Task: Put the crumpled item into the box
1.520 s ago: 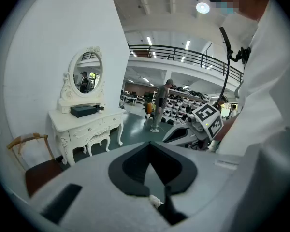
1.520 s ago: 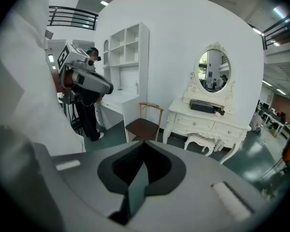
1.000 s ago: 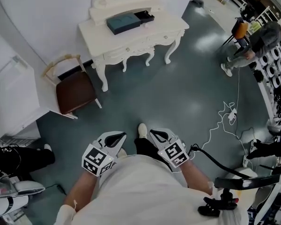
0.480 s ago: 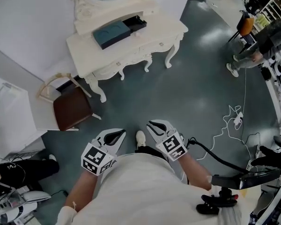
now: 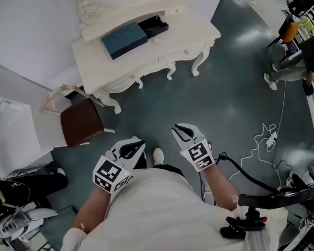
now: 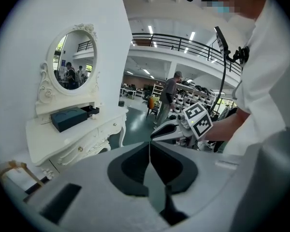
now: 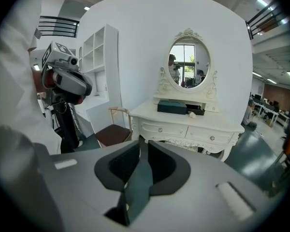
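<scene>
Just beside the box [image 7: 172, 107] on the worktop [image 7: 222, 120], the crumpled item [image 7: 191, 114] looks light and soft; pinch its middle. Left gripper [image 6: 150, 142] closed, right gripper [image 7: 141, 141] slightly parted, both empty.

The person holds both grippers low in front of the torso. The left forearm [image 5: 91, 213] and right forearm [image 5: 219, 184] are bare and bent in at the elbows. The left gripper [image 5: 138, 145] points forward and a little right, with its marker cube [image 5: 111, 175] on top. Its jaws are pressed together with nothing between them. The right gripper [image 5: 177, 127] sits slightly farther forward and angles a little left. Its jaws stand a narrow slit apart and are empty. The two grippers are near each other but apart.
</scene>
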The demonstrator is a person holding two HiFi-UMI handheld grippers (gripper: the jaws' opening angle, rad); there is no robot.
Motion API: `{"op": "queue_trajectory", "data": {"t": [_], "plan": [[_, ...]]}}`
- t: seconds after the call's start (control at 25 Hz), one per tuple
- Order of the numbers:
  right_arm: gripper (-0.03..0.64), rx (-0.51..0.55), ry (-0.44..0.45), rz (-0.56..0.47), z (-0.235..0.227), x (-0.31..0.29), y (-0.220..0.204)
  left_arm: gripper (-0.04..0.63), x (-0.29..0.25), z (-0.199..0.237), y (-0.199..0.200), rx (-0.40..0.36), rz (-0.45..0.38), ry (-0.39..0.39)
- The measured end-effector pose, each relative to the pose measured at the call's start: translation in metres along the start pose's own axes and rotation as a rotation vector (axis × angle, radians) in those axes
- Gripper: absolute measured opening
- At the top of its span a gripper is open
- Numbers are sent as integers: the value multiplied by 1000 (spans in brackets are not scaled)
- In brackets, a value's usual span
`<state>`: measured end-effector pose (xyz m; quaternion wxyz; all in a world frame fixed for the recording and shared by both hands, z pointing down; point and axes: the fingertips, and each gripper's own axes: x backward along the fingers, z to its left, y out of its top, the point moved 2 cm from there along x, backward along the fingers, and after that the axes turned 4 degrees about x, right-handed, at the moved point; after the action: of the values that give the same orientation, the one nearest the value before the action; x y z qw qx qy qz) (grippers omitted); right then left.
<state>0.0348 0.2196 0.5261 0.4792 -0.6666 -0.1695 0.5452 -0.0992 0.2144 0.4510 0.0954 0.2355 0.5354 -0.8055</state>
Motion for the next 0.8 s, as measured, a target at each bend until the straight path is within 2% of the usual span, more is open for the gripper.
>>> {"op": "queue_trajectory", "data": {"t": [0.2, 0.44, 0.68, 0.8], "plan": [[61, 14, -30, 16, -42, -37, 14, 14, -21, 45, 20, -2, -11, -22], [61, 31, -76, 55, -96, -85, 52, 2, -46, 119, 71, 4, -24, -69], [72, 63, -146, 91, -154, -134, 83, 2, -50, 183, 120, -39, -58, -104], [88, 59, -172, 100, -178, -168, 95, 2, -49, 220, 130, -18, -62, -106]]}}
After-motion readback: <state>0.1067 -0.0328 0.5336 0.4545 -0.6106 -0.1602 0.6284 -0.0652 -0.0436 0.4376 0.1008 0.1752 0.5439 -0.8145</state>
